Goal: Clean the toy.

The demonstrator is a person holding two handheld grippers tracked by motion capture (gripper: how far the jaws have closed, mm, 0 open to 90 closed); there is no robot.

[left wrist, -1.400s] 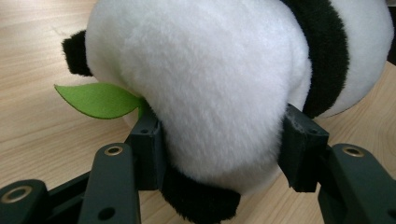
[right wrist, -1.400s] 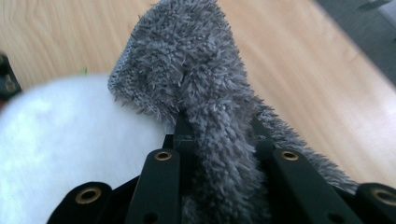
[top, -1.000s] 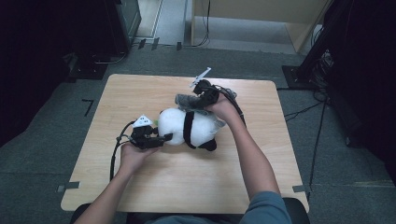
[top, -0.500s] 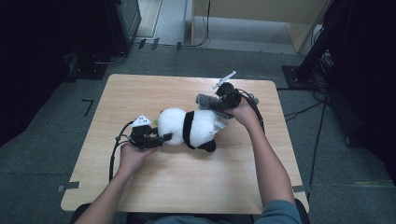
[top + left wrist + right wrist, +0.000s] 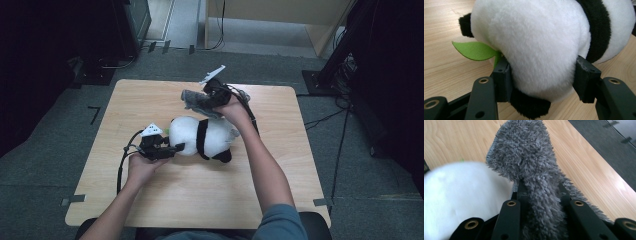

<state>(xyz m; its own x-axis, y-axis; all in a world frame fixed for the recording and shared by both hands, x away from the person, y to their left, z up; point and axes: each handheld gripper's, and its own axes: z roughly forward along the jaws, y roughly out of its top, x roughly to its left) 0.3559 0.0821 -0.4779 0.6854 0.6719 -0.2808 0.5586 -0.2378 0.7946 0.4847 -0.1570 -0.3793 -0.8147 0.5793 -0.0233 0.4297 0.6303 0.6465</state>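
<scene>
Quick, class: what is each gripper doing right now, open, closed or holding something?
Left gripper: closed on the toy panda.
Right gripper: closed on the grey fuzzy cloth.

Each hand carries a black two-jaw gripper. The left gripper (image 5: 172, 148), at the near left of the table, has a white three-cornered plate (image 5: 151, 130) on top and a black cable (image 5: 121, 165) looping back beside the forearm. The right gripper (image 5: 192, 100), farther off, bears a like plate (image 5: 212, 75) and a dark cable (image 5: 250, 112) along the arm. Up close, the jaws are matt black blocks on flat black links, with brass-ringed holes (image 5: 483, 80) at the joints. Both forearms are bare; a grey-blue short sleeve (image 5: 280, 225) covers the right upper arm.
</scene>
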